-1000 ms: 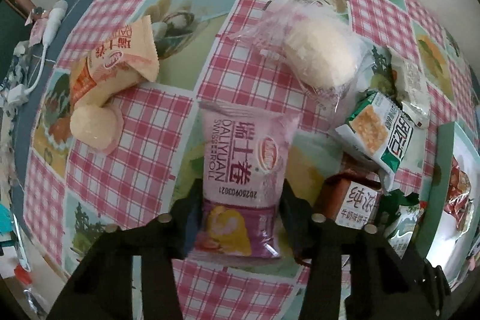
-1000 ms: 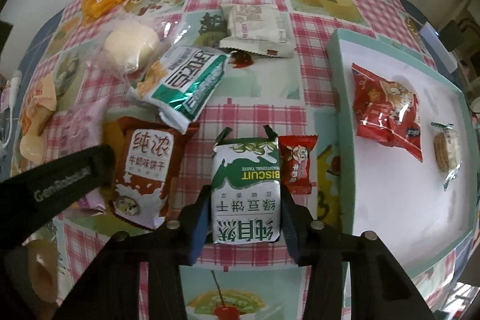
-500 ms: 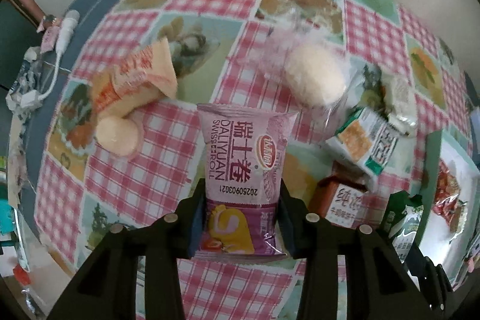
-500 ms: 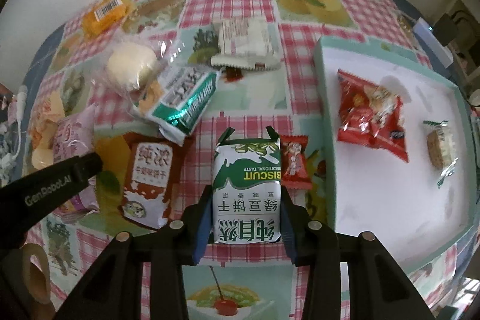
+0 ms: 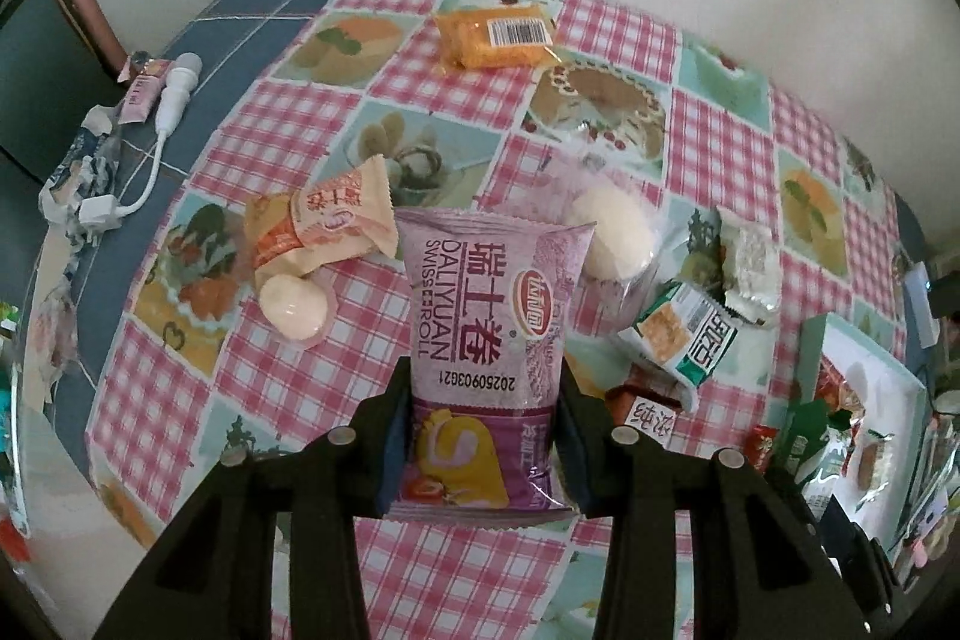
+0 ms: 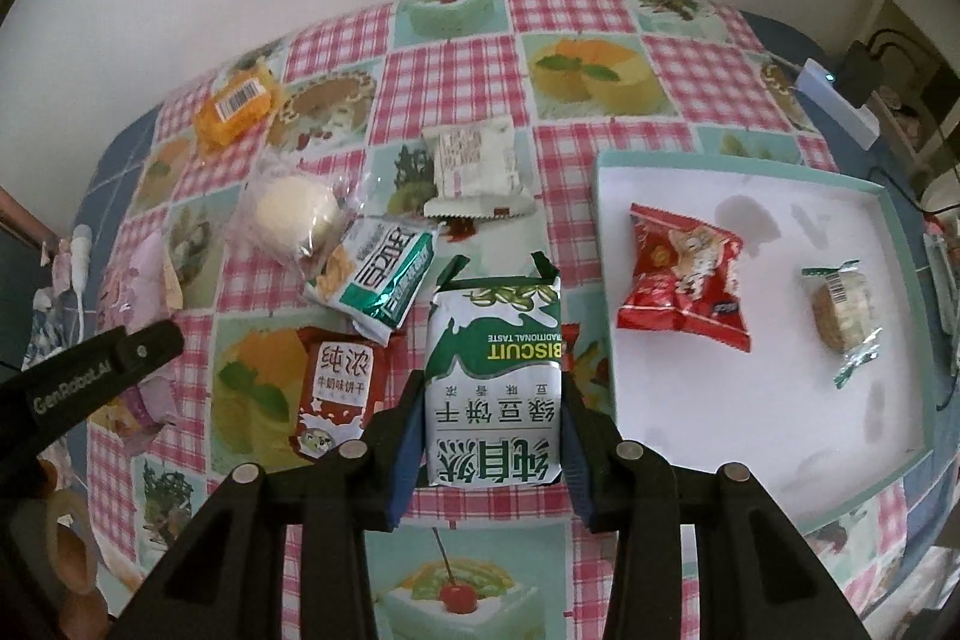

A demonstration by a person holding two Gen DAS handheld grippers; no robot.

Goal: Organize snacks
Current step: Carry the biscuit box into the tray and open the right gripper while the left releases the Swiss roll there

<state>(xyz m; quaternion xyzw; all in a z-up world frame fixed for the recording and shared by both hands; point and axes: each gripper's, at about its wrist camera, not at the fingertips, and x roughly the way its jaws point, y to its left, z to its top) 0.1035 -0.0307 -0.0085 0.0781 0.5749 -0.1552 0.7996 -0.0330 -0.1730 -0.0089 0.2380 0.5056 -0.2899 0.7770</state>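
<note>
The left gripper (image 5: 483, 436) pinches a purple foil Swiss-roll packet (image 5: 489, 340) by its lower end, so the packet stands clear of the pink-checked tablecloth (image 5: 288, 400), likely for carrying toward the tray. Loose snacks lie between, among them an orange cake bar (image 6: 237, 109) near the table's far edge. The right gripper (image 6: 492, 436) clamps a green-and-white biscuit pack (image 6: 495, 382) by its sides, held just beside the white tray's mint-green rim (image 6: 894, 214) at the table's right edge, probably to set it beside the red crinkled snack bag (image 6: 684, 280) inside
</note>
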